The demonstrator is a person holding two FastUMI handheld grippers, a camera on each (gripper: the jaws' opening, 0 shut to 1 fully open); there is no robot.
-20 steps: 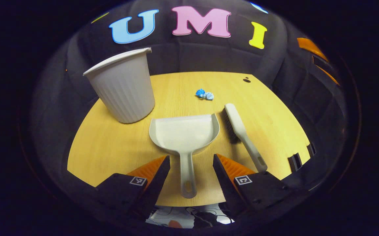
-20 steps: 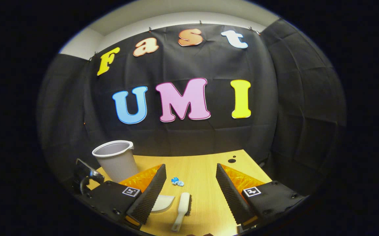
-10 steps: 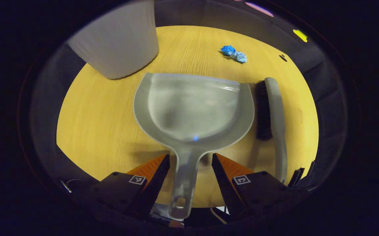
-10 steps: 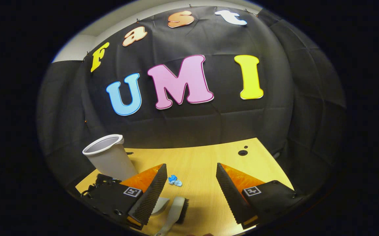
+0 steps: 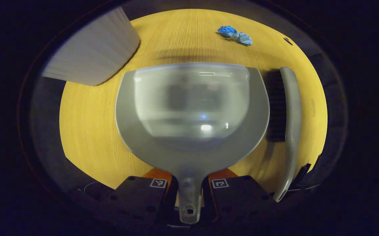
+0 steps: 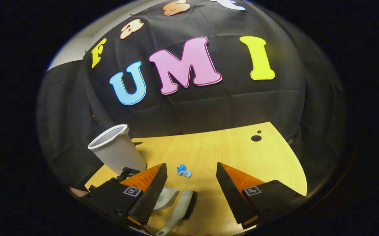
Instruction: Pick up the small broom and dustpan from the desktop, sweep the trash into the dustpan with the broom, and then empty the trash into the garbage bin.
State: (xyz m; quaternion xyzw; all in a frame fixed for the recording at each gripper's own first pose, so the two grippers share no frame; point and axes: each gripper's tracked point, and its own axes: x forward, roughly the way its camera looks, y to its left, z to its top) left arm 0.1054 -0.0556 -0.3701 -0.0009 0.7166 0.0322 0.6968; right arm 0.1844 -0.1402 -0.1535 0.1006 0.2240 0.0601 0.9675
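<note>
- Now at pickup step: left gripper (image 5: 189,190) fingers pinch the dustpan (image 5: 192,114) handle between them.
- Right gripper (image 6: 191,193) fingers spread, broom (image 6: 180,209) lying between and below them, unheld.
- Next, likely: descend, grip broom; trash (image 6: 184,170) lies ahead.

No readable text on any object; small square black-and-white coded markers (image 5: 158,183) sit on the gripper bodies, seemingly patterns rather than lettering.

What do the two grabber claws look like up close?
The right gripper has two wedge-shaped fingers with ridged inner faces on blocky black bodies. A small square black-and-white marker sits on each side. The left gripper has the same black blocks and square markers.
</note>
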